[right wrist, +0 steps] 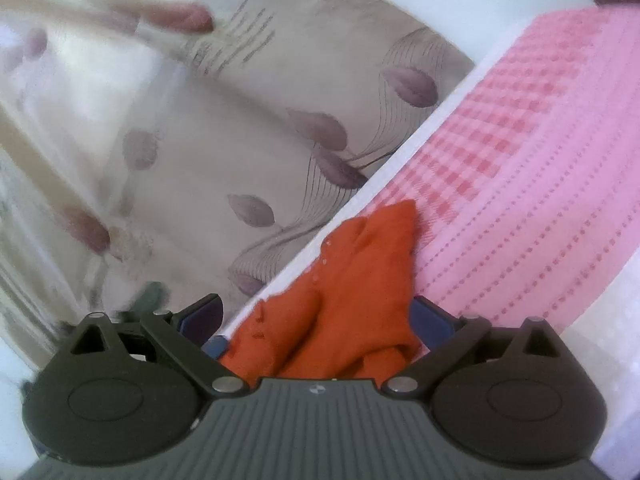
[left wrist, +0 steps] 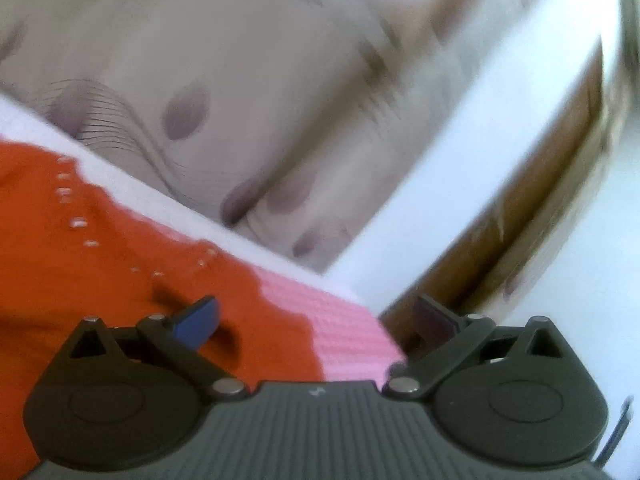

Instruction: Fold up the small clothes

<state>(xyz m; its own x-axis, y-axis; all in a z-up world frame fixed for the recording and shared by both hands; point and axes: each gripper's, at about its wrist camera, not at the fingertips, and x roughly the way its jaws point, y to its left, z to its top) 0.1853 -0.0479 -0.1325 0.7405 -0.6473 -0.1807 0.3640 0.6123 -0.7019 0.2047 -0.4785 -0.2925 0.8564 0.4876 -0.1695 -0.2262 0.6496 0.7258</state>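
A small orange garment (left wrist: 80, 260) with a row of tiny pale dots lies spread on a pink checked cloth (left wrist: 344, 332). My left gripper (left wrist: 316, 320) hovers over its edge, jaws wide apart and holding nothing; its blue left pad (left wrist: 196, 322) casts a shadow on the fabric. In the right wrist view the orange garment (right wrist: 352, 300) lies bunched and creased on the pink cloth (right wrist: 540, 200). My right gripper (right wrist: 318, 316) is open, with the bunched fabric lying loosely between its fingers. The picture is blurred.
The pink cloth covers a white padded surface whose edge (right wrist: 360, 208) runs diagonally. Beyond it hangs a beige curtain with purple leaves (right wrist: 240, 140), also in the left wrist view as the curtain (left wrist: 240, 100). A brown wooden frame (left wrist: 520, 220) stands at the right.
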